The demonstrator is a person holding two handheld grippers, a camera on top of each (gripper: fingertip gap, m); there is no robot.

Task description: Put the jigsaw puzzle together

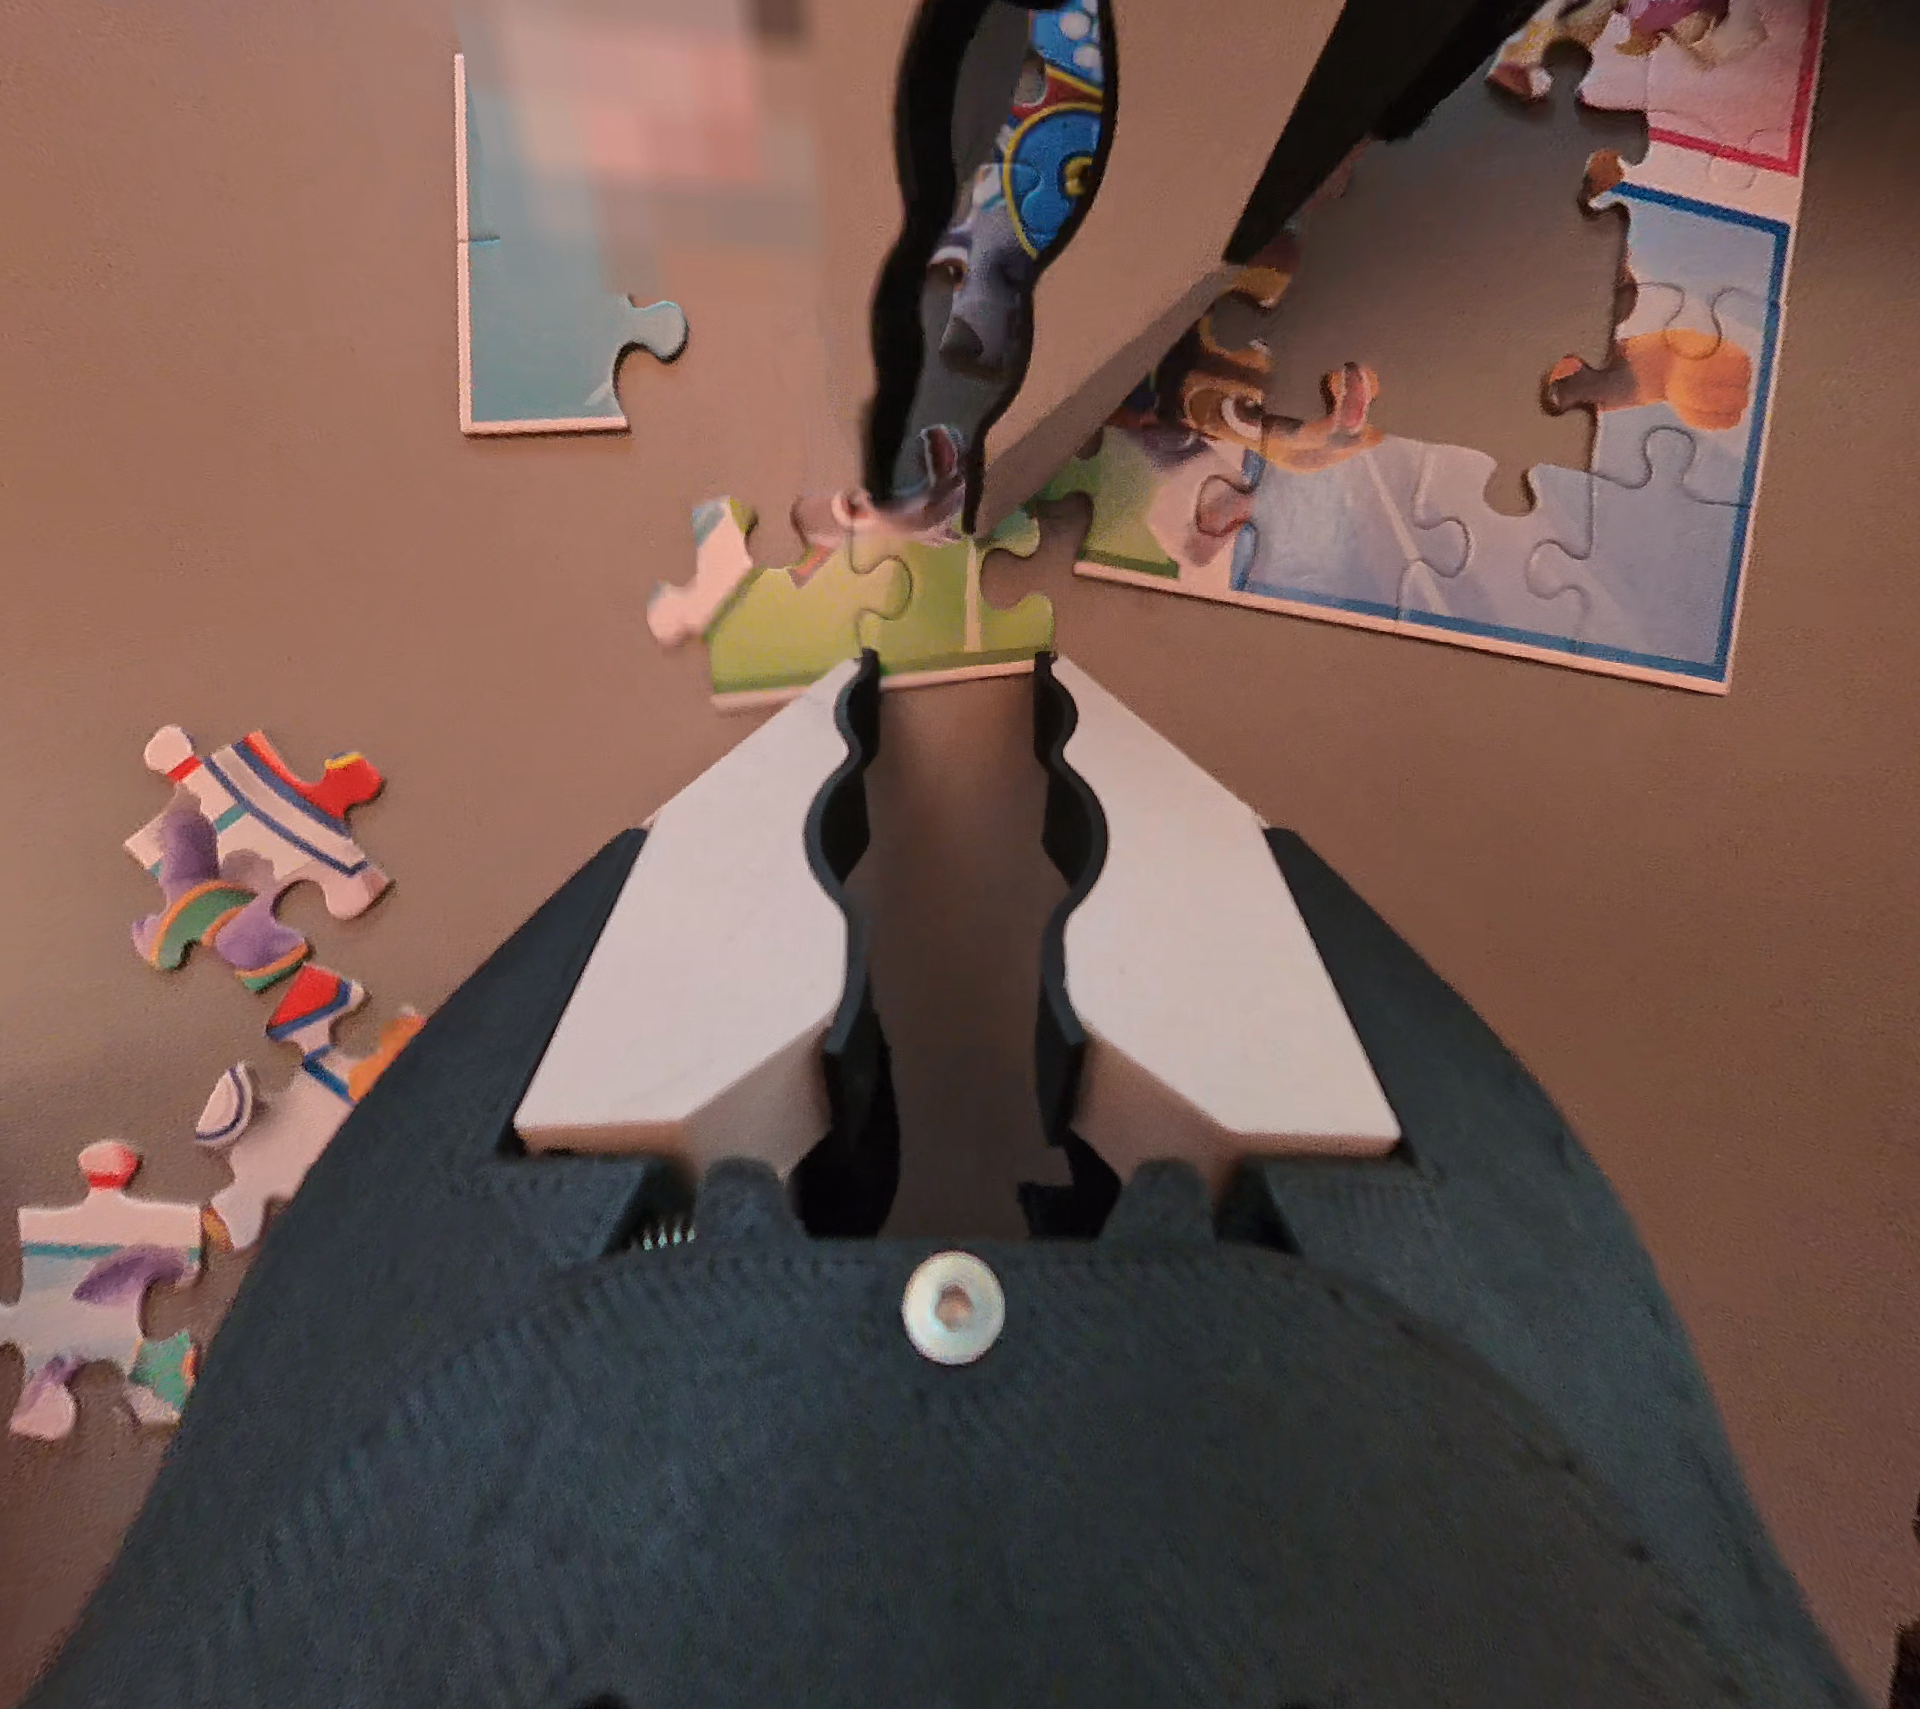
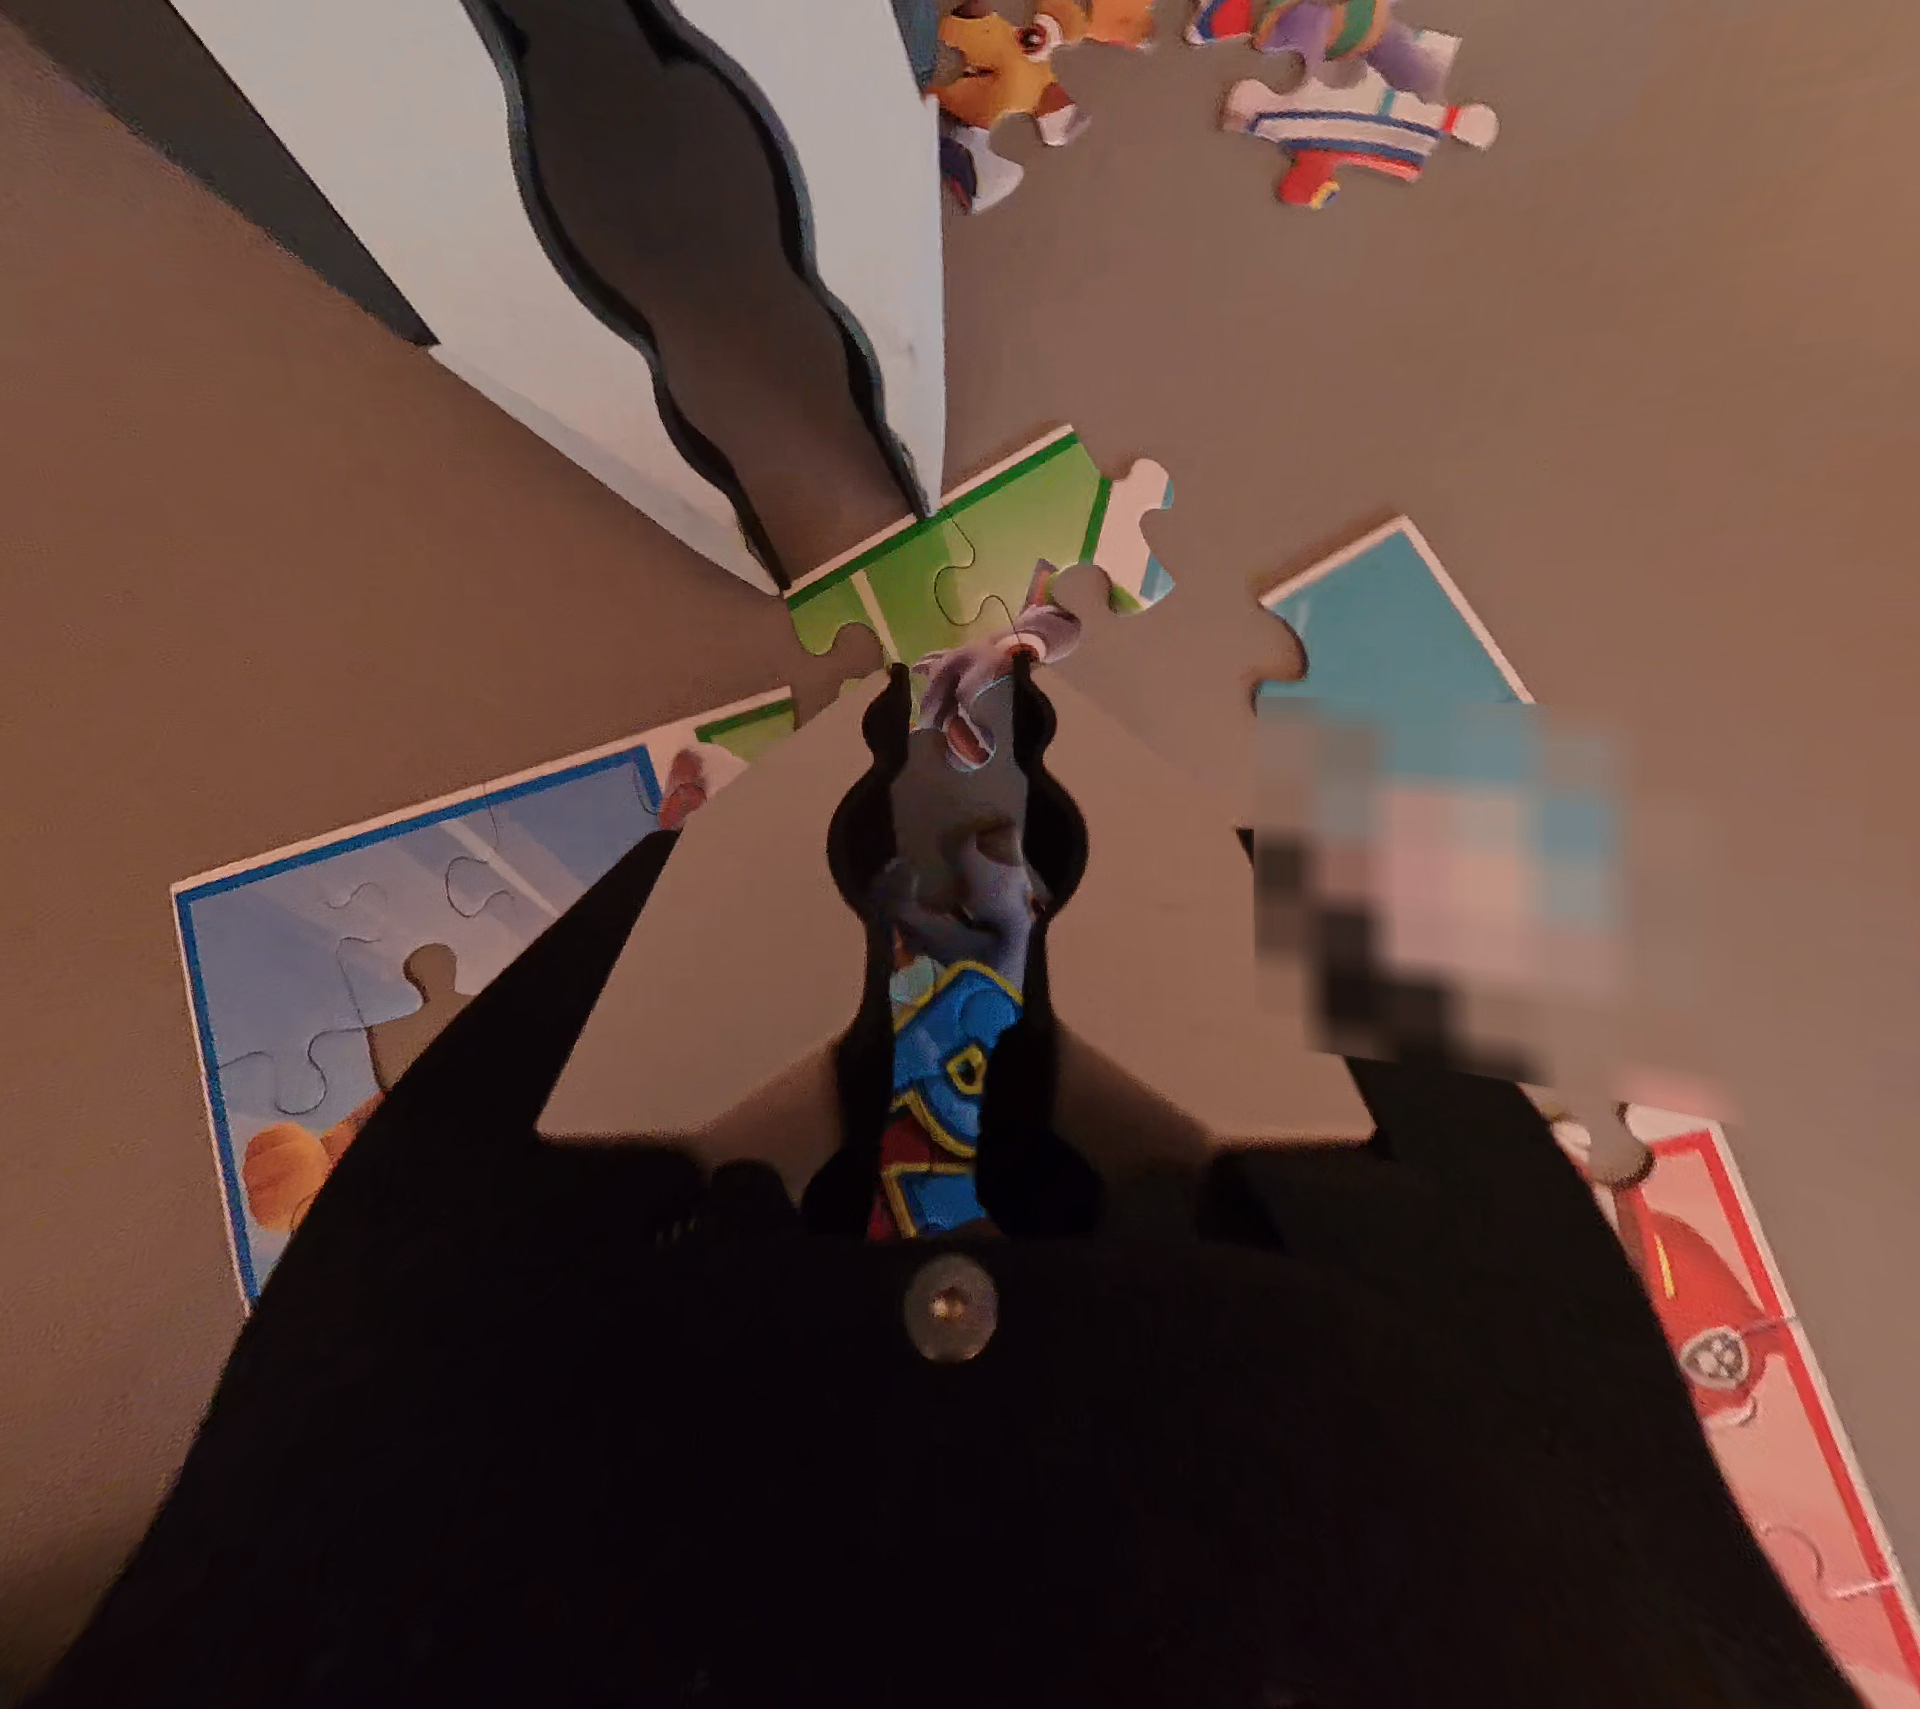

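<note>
On the brown desk (image 1: 260, 309) the left gripper (image 1: 956, 672) has its fingers apart, gripping nothing, with both tips set against the near edge of a small green section (image 1: 883, 610) of joined pieces. From the opposite side the right gripper (image 2: 956, 672) comes down with its fingers slightly apart, tips resting on the grey-and-pink top of that section; whether they pinch anything I cannot tell. The green section lies just beside the big assembled part (image 1: 1558, 537) of the jigsaw, which has a blue-bordered corner and a hole in its middle. A blue-sky section (image 1: 540, 350) lies apart to the left, a red-bordered one (image 2: 1745, 1327) farther off. Loose pieces (image 1: 249, 838) are scattered at the left gripper's left.
</note>
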